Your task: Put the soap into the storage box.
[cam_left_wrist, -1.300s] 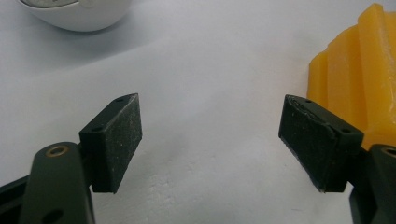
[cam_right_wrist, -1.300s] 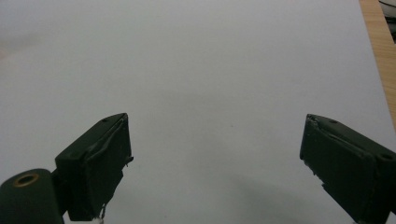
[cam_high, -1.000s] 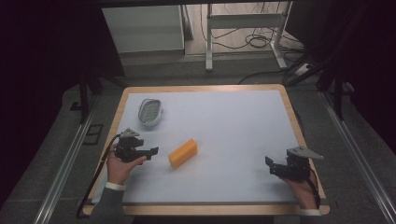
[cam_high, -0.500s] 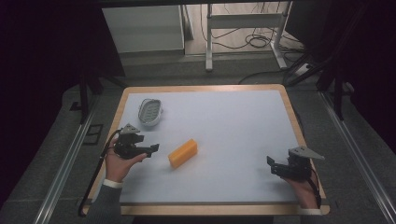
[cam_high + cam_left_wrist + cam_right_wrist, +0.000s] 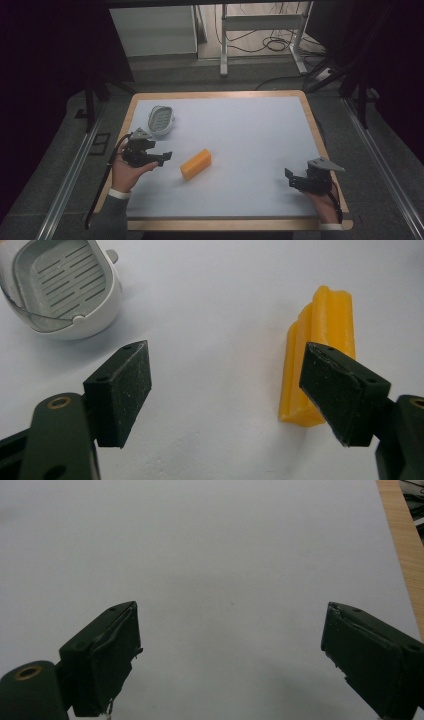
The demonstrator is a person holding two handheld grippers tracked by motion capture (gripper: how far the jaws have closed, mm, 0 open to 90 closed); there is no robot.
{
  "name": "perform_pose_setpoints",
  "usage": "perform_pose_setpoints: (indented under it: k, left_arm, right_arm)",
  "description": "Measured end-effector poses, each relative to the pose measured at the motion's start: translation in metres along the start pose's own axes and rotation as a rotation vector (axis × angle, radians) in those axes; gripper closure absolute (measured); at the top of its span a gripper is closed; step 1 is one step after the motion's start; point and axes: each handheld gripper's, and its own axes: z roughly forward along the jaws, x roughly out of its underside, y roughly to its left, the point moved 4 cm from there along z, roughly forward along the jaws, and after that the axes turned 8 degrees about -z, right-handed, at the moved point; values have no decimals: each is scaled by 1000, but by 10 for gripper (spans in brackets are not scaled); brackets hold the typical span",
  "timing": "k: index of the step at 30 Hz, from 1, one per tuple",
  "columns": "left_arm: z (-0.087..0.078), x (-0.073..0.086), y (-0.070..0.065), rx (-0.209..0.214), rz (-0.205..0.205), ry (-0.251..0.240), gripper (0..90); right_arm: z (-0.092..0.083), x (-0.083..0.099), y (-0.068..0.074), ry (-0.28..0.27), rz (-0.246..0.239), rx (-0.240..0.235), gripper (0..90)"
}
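An orange-yellow ridged block [image 5: 195, 163] lies on the white table top [image 5: 250, 135], left of centre. My left gripper [image 5: 165, 156] is held just left of it, open, with nothing between its jaws. In the left gripper view the block [image 5: 320, 340] sits partly behind the right jaw, and the gripper [image 5: 225, 390] frames bare table. A white slotted soap dish [image 5: 161, 120] rests behind the left gripper, and it appears again as the dish [image 5: 60, 287] at top left. My right gripper [image 5: 291, 178] hovers open near the table's front right; between its jaws [image 5: 230, 650] is bare surface.
The table has a wooden rim [image 5: 310, 107]; that rim [image 5: 400, 535] runs along the right of the right gripper view. Beyond the table stand a white cabinet [image 5: 155, 30], a metal frame [image 5: 260, 25] and floor cables [image 5: 272, 42].
Both hands have drifted only slightly; the left gripper sits a touch lower toward the front edge. The block and the dish have not moved.
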Motion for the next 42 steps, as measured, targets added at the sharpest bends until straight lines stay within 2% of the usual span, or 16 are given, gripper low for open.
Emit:
perform_pose_setpoints:
  k: [8,14,23,30,37,42]
  left_arm:
    - [-1,-6,-7,-1,22,8,212]
    - [-2,-11,-16,9,54,21,209]
    - [5,-18,-31,26,100,36,211]
    - [9,-21,-40,34,121,48,210]
    - [17,-21,-49,38,143,81,209]
    - [28,-19,-59,43,172,122,207]
  right_arm:
    - [1,1,0,5,1,6,90]
    - [2,3,-1,2,-2,9,90]
    - [6,5,1,14,-15,6,90]
    - [7,5,2,17,-19,8,90]
    - [7,5,2,17,-19,10,90]
    - [7,5,2,18,-18,10,90]
